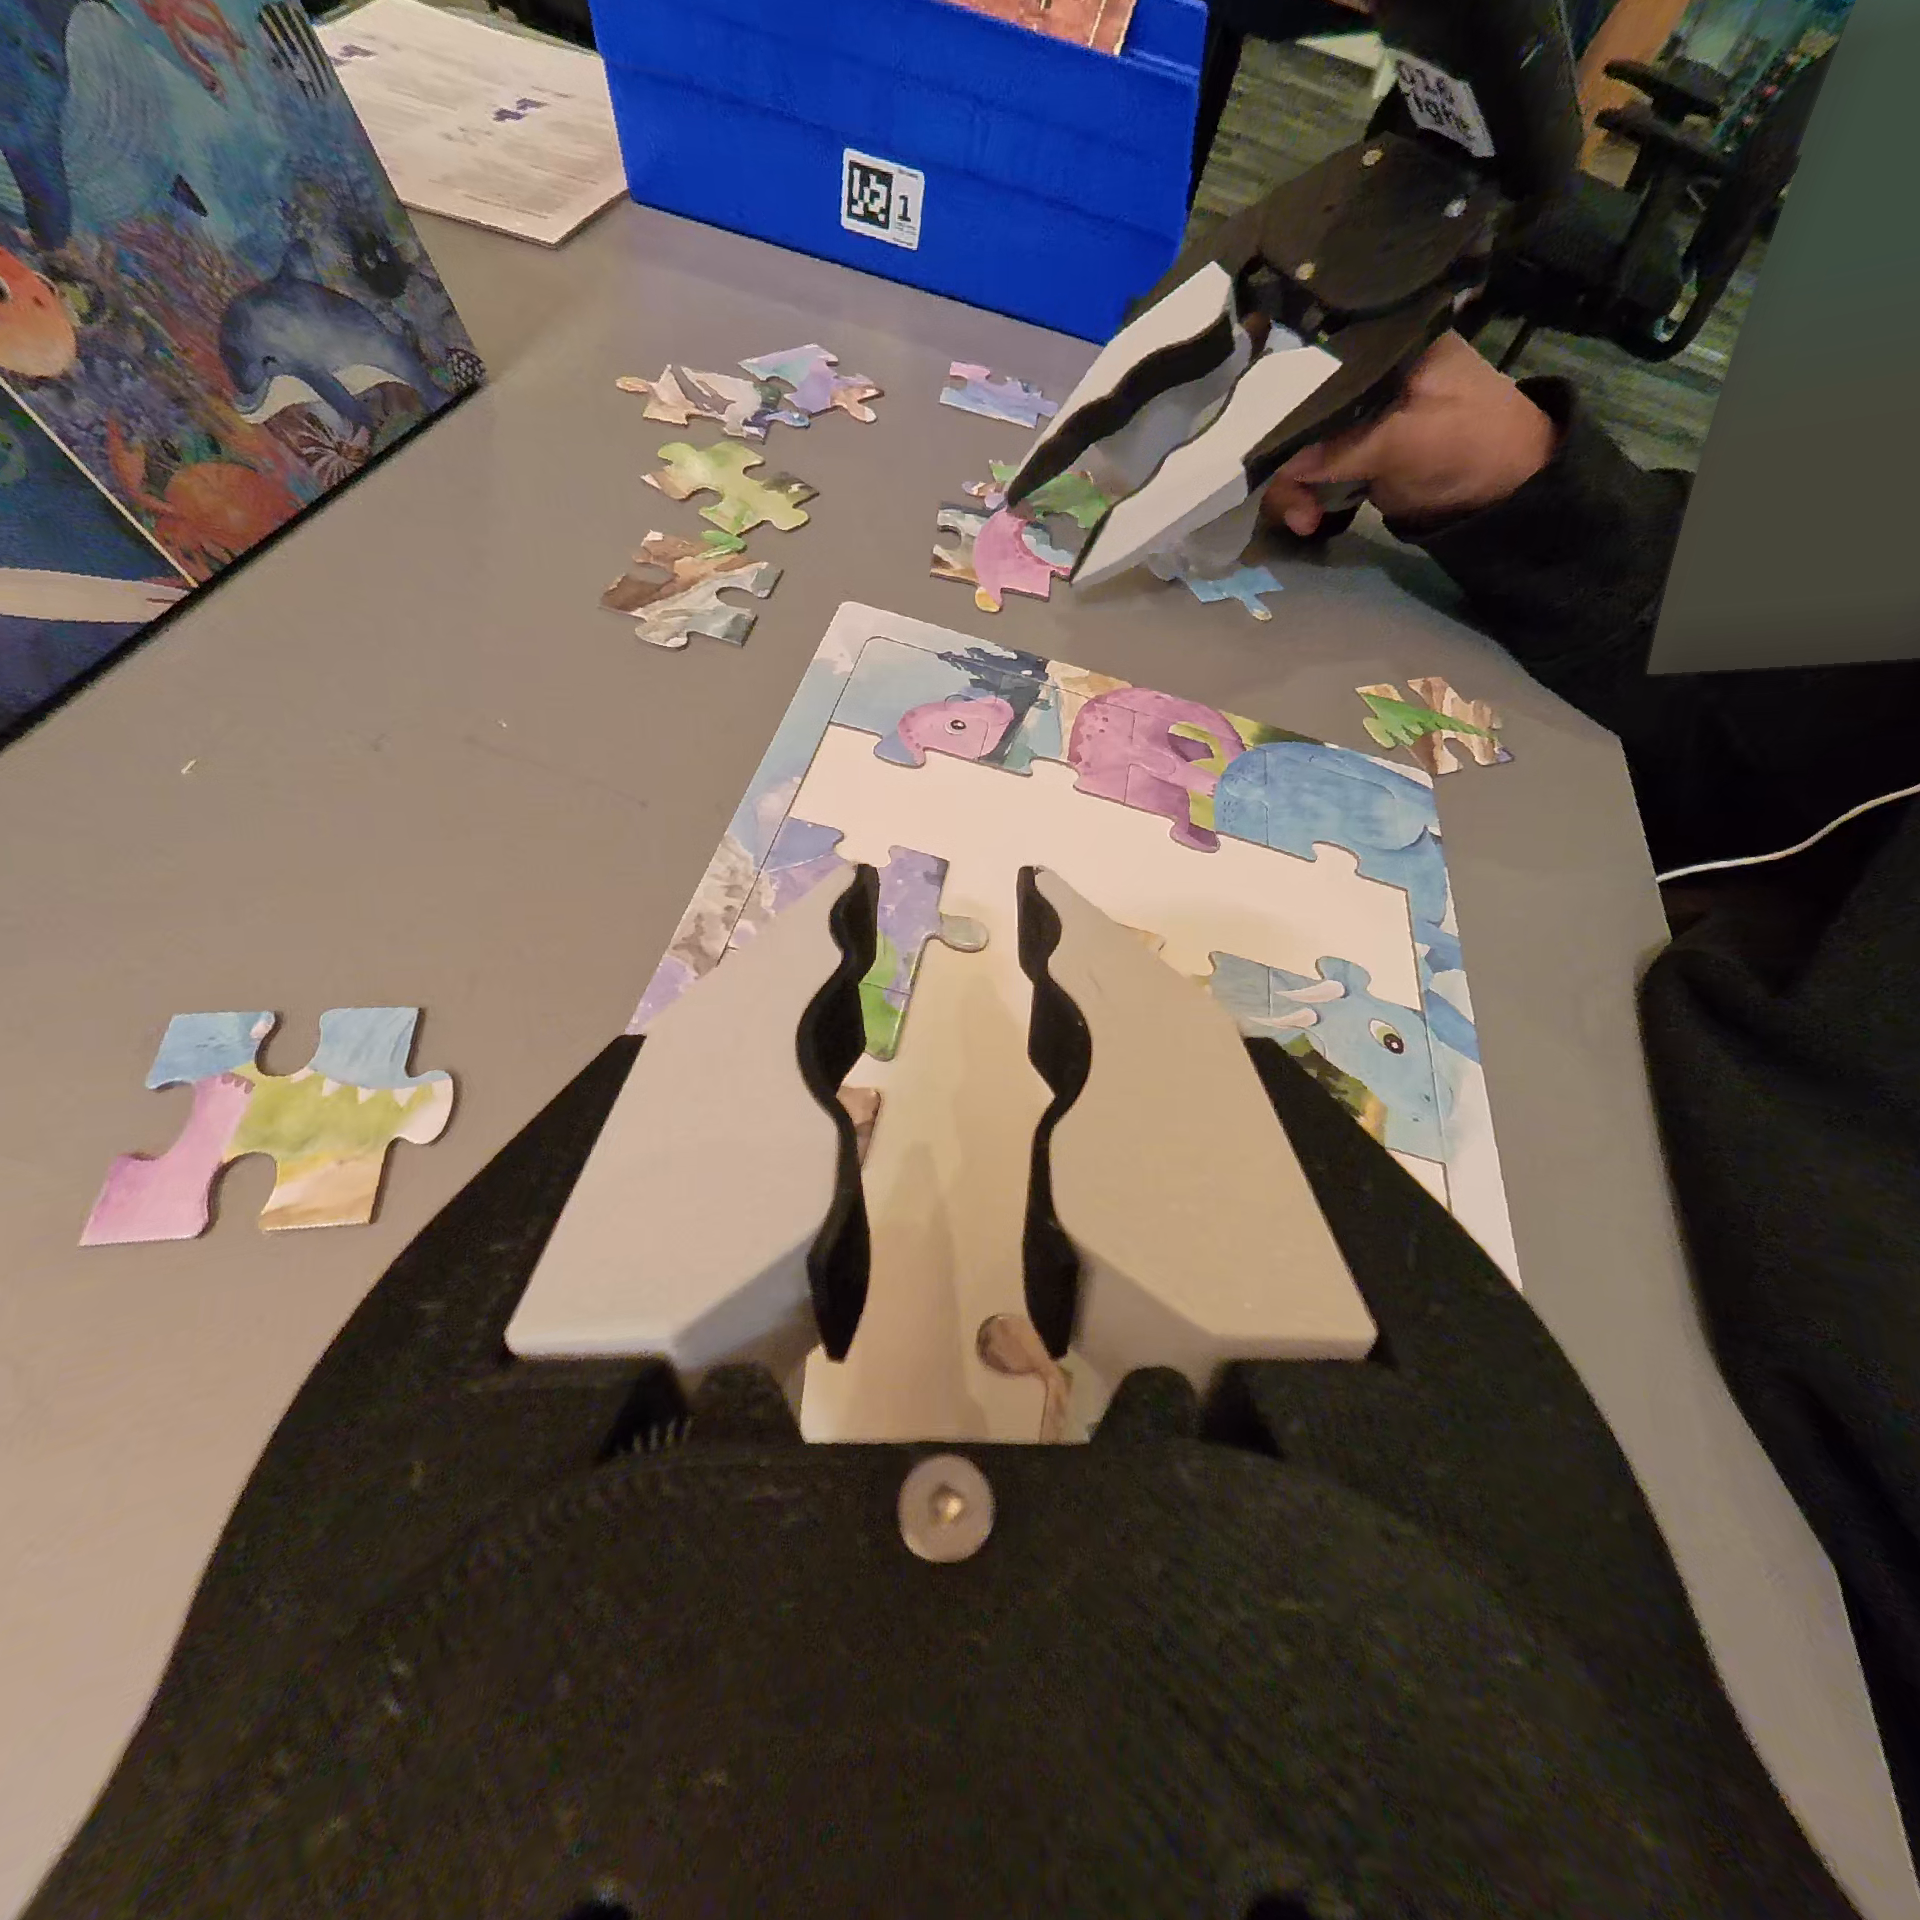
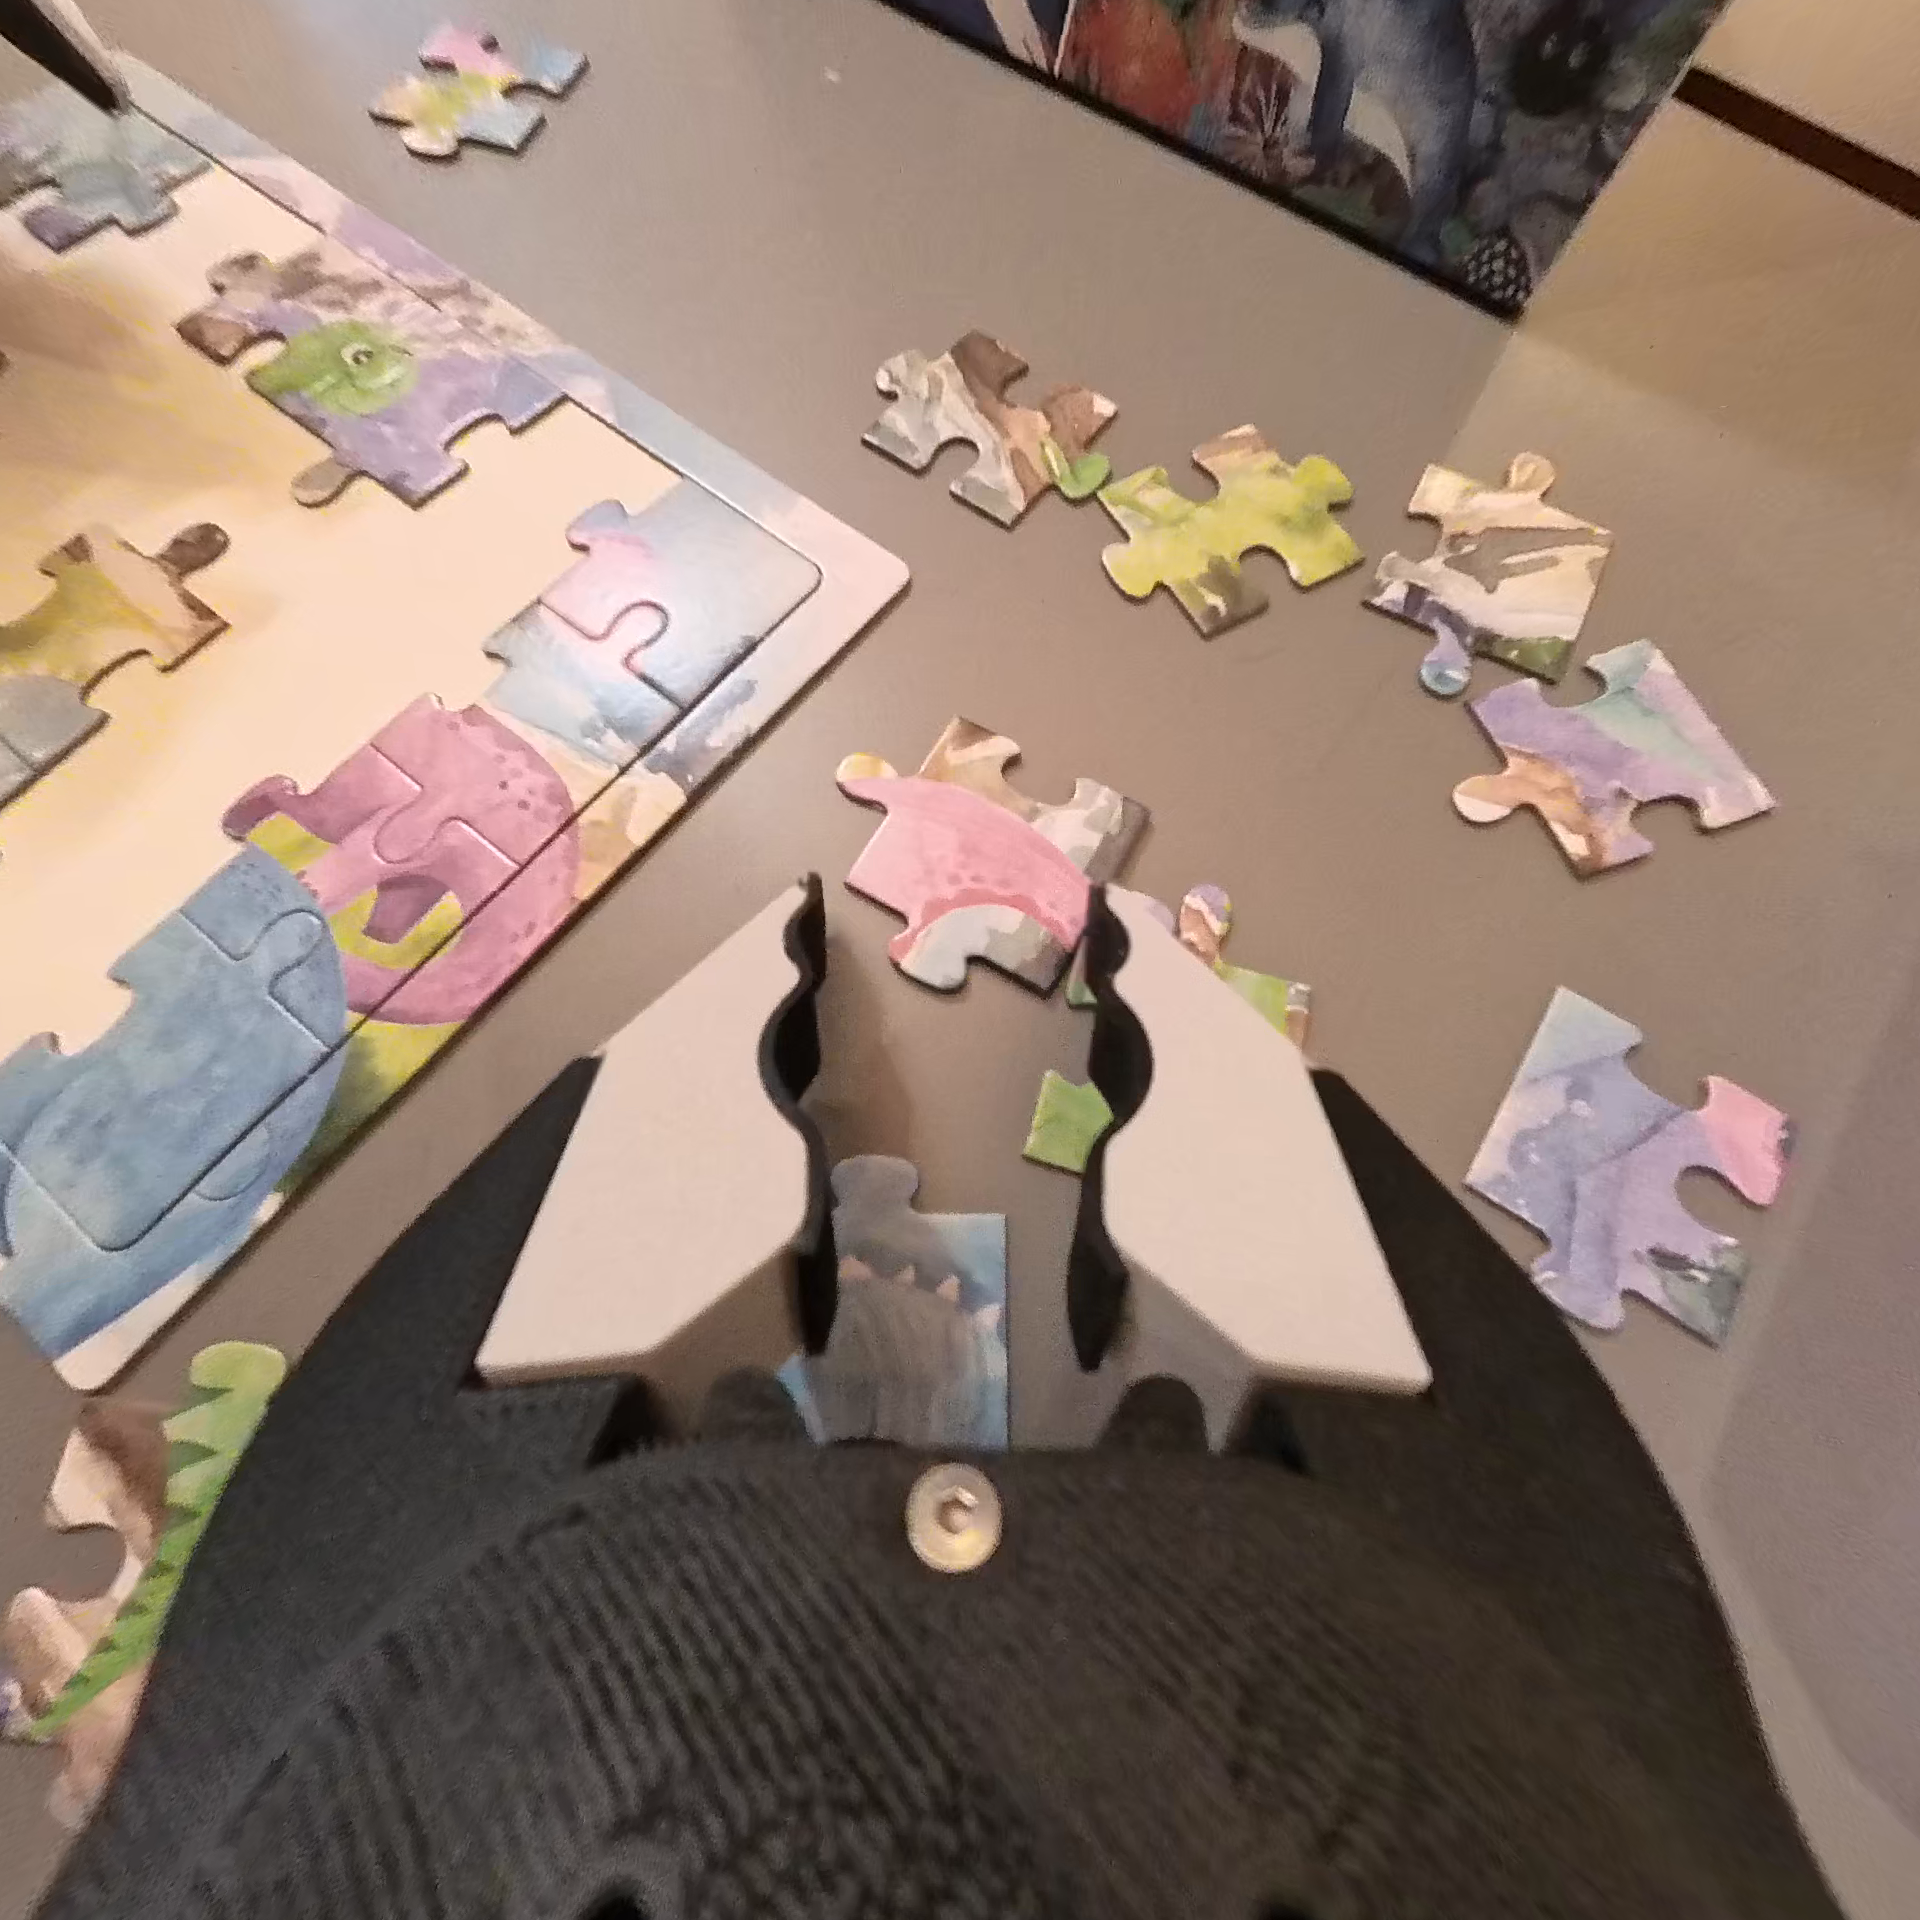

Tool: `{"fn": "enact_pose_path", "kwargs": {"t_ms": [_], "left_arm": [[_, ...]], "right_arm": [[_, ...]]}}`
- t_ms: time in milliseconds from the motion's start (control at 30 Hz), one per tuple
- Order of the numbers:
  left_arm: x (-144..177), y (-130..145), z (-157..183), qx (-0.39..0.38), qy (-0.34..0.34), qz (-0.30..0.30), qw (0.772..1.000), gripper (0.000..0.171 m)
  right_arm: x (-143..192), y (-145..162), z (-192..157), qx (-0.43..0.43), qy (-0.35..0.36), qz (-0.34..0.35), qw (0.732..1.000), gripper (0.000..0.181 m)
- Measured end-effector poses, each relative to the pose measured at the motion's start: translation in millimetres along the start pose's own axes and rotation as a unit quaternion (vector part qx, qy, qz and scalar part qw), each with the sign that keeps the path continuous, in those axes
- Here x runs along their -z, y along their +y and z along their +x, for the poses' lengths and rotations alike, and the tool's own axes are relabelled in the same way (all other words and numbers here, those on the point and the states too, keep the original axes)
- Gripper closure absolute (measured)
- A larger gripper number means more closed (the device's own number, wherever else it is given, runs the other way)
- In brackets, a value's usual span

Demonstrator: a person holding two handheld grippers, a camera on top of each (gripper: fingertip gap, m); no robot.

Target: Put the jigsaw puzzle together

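A puzzle tray [image 1: 1091, 831] lies on the grey table, partly filled with dinosaur pieces along its far edge and sides. It also shows in the right wrist view [image 2: 416, 623]. My left gripper [image 1: 945, 878] is open and empty, with its tips over a purple and green piece [image 1: 914, 914] in the tray. My right gripper [image 2: 951, 894] is open and empty, low over a loose pink dinosaur piece [image 2: 966, 852] beside the tray. In the left wrist view, the right gripper [image 1: 1049, 530] points down at that pink piece [image 1: 1003, 545].
Several loose pieces lie beyond the tray [image 1: 727, 483] [image 2: 1226, 530], one at the left [image 1: 270, 1122] and one at the right [image 1: 1434, 722]. A blue bin [image 1: 904, 135], an ocean-picture puzzle box [image 1: 208, 291] and a paper sheet [image 1: 468, 114] stand at the back. The table edge runs close on the right. One gripper's finger ends stand about 20 centimetres off the other's.
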State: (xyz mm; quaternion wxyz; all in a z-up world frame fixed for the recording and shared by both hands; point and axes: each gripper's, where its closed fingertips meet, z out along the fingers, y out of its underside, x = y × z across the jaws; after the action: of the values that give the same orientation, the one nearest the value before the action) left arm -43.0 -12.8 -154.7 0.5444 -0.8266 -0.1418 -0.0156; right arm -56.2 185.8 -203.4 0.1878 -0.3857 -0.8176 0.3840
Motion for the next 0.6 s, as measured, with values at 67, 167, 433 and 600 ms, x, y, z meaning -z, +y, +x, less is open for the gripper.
{"fn": "enact_pose_path", "kwargs": {"t_ms": [67, 167, 433, 600], "left_arm": [[-0.4, 0.7, -0.3, 0.000, 0.000, -0.002, 1.000, 0.146], [-0.6, 0.8, -0.2, 0.001, 0.001, -0.001, 1.000, 0.146], [-1.0, 1.5, 0.1, 0.000, 0.001, -0.004, 1.000, 0.146], [-1.2, 1.7, 0.3, -0.001, 0.001, -0.004, 1.000, 0.146]], "right_arm": [[-1.7, 1.9, 1.3, 0.003, 0.008, -0.007, 1.000, 0.132], [-1.9, 2.1, 2.4, 0.003, 0.012, -0.009, 1.000, 0.133], [-1.4, 2.1, 2.3, 0.014, 0.021, -0.009, 1.000, 0.151], [-1.3, 2.1, 0.9, 0.016, 0.018, -0.008, 1.000, 0.156]]}}
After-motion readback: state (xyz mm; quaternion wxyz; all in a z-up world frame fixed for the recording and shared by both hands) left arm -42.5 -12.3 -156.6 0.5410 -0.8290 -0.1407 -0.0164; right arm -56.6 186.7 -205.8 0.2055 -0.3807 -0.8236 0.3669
